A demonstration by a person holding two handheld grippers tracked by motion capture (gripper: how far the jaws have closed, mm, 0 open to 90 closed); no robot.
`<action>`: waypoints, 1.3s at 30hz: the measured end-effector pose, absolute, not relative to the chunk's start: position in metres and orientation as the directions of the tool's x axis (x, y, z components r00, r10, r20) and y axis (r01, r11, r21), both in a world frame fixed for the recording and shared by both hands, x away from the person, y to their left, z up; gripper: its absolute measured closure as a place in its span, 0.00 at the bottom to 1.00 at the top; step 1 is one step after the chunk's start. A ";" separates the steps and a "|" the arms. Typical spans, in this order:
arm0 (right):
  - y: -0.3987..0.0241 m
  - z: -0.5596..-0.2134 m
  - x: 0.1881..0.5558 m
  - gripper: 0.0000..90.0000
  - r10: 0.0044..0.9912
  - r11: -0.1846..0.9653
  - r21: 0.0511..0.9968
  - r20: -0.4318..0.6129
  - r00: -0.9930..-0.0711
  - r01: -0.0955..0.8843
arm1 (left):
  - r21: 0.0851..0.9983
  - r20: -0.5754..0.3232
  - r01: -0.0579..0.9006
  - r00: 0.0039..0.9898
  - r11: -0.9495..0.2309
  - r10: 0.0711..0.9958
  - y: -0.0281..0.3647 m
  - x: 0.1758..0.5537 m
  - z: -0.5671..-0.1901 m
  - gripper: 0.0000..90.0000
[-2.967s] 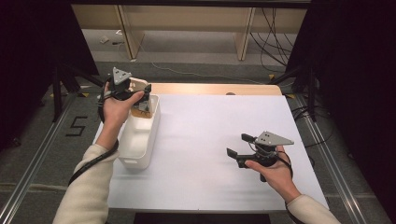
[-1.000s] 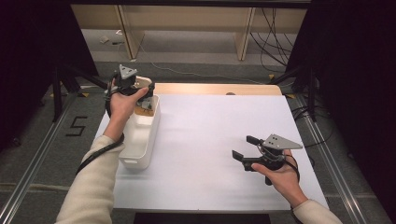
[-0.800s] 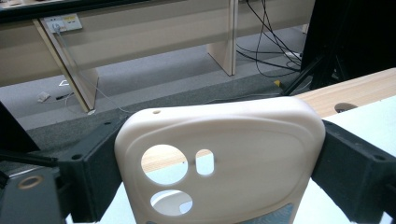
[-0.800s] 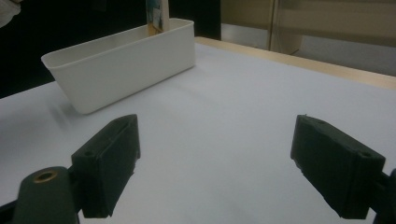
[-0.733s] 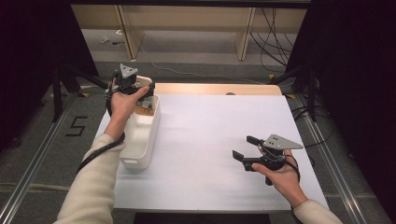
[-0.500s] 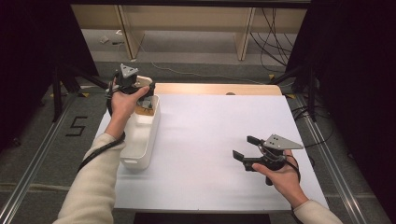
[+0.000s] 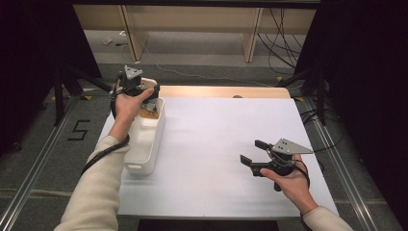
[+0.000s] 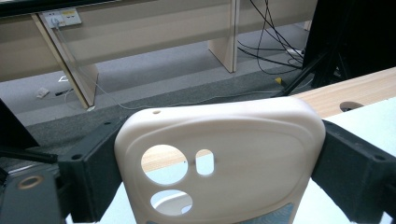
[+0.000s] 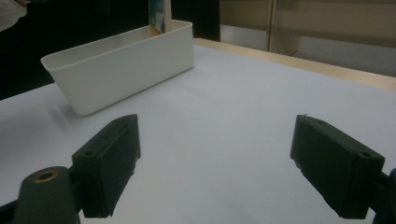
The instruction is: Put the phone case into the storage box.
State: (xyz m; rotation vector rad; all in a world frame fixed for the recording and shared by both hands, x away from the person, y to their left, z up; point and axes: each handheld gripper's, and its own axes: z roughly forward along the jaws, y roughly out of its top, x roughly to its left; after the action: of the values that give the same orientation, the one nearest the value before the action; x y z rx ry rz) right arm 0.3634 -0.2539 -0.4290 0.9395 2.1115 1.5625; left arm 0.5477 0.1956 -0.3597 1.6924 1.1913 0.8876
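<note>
Left hand-held gripper (image 8: pixel 219 186) pinches a cream phone case (image 8: pixel 219 154) across its width, jaws pressing on both side edges. Case stands upright, long axis vertical, camera cutouts near its upper end, rounded top edge up; which face is toward the camera can't be told. In the high view the left hand-held gripper (image 7: pixel 137 91) sits over the far end of the white bin (image 7: pixel 144 144), at the tabletop's (image 7: pixel 216 144) left edge. Bin's long axis runs from near to far, open side up. Something brownish lies in its far end, too small to identify; the rest of the interior looks bare. In the right gripper view a flat upright item sticks up from that far end of the bin (image 9: pixel 121 65).

Right hand-held gripper (image 7: pixel 255 151) has jaws spread wide, nothing between them, just above the white tabletop at the near right, well apart from the bin, jaws pointing left toward it.
</note>
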 end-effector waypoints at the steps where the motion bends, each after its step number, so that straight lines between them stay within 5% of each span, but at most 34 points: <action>1: -0.254 -0.429 0.363 0.19 0.687 0.172 0.938 0.105 -0.719 0.301 | 0.923 0.071 0.343 0.291 -0.173 0.954 0.195 0.548 -0.360 0.11; 39: -0.254 -0.429 0.363 0.19 0.685 0.172 0.937 0.108 -0.721 0.304 | 0.915 0.055 0.370 0.283 -0.162 0.958 0.193 0.559 -0.365 0.11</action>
State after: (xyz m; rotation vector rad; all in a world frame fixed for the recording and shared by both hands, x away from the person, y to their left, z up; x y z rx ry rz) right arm 0.3634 -0.2542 -0.4295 0.9404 2.1161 1.5645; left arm 0.5588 0.1932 -0.3653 1.6988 1.2226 0.8647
